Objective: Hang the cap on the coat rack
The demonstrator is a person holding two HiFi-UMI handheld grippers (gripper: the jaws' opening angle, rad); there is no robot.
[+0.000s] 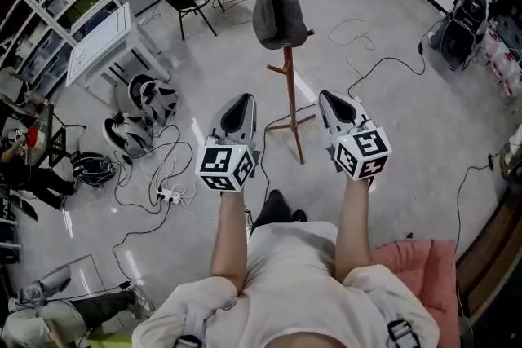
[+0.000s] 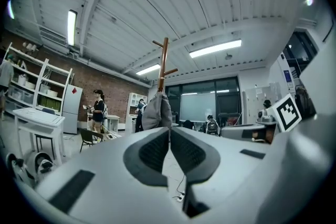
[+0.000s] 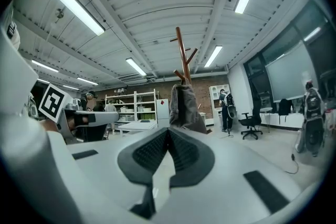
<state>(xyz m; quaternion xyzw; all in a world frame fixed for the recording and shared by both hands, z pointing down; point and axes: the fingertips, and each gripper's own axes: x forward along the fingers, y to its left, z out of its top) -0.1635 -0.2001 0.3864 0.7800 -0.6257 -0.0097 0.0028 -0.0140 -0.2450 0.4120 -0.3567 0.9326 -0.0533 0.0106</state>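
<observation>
Hanging on coat rack, cap clears left tool and right tool.

Head view looks down; gripper views face the coat rack.

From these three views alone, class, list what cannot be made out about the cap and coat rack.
Head view: the cap covers the peg holding it.
Head view: the coat rack top is cut by the upper edge.
Left gripper view: the left claw hides the rack's base.
</observation>
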